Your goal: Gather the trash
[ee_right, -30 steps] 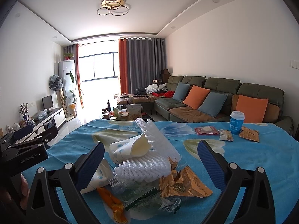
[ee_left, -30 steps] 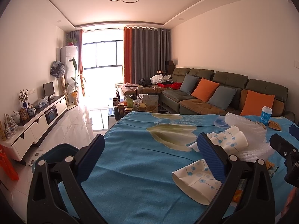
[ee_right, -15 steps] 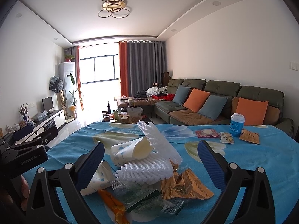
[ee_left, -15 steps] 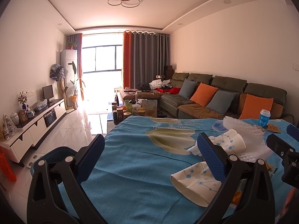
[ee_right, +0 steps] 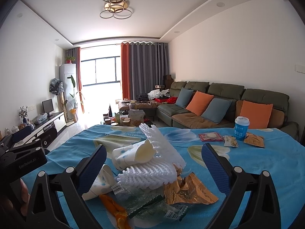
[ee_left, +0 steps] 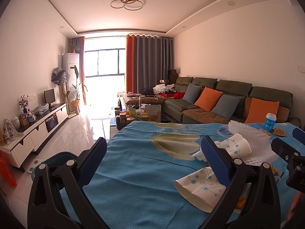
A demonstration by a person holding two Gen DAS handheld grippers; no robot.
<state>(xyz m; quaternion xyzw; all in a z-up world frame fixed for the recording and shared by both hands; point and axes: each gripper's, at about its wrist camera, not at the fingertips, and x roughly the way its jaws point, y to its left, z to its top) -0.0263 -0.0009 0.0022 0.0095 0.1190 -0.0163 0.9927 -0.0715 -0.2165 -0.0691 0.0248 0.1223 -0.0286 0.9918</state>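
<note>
A trash pile lies on the blue flowered tablecloth (ee_right: 266, 164). It holds white foam netting (ee_right: 152, 169), a crushed paper cup (ee_right: 131, 154), a gold wrapper (ee_right: 188, 189), clear wrappers (ee_right: 152, 208) and an orange scrap (ee_right: 114, 208). My right gripper (ee_right: 152, 168) is open, its fingers either side of the pile. My left gripper (ee_left: 152, 160) is open over bare cloth, left of a flattened paper cup (ee_left: 198, 187) and a second cup (ee_left: 238, 147). Nothing is held.
A blue-and-white cup (ee_right: 241, 127), a red packet (ee_right: 210, 136) and small snack wrappers (ee_right: 254, 140) sit at the table's far right. A blue bin (ee_left: 57, 162) stands on the floor off the left edge. Sofa (ee_left: 228, 103) and coffee table (ee_left: 137, 112) lie beyond.
Both views have tilted slightly upward, so the table sits lower in frame. The trash has not moved and both grippers stay open.
</note>
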